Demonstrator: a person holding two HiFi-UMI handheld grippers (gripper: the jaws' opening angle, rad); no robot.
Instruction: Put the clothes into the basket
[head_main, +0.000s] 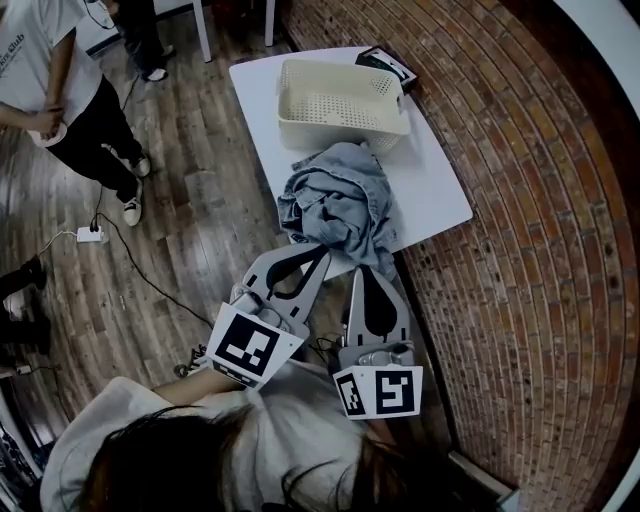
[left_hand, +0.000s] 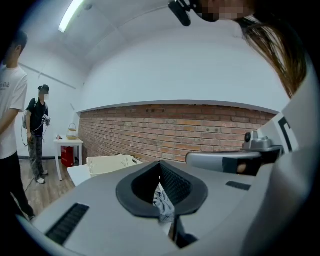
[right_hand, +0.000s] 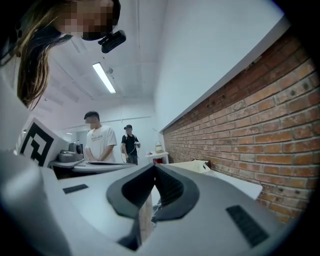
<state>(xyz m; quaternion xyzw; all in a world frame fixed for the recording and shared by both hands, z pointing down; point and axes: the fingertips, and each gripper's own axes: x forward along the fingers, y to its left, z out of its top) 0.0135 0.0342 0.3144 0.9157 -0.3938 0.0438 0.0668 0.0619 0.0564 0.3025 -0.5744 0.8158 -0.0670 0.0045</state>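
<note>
Though crumpled, denim garment (head_main: 340, 200) beside perforated basket (head_main: 340, 130)

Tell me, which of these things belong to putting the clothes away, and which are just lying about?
Part of the job: the crumpled clothes, the basket, the table, the left gripper and the right gripper.

Just lying about: the black box behind the basket, the power strip on the floor, the bystander.

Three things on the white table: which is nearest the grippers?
The crumpled blue-grey clothes, at the near edge in front of the left gripper and right gripper. The cream basket sits behind them, the black box at the far corner.
</note>
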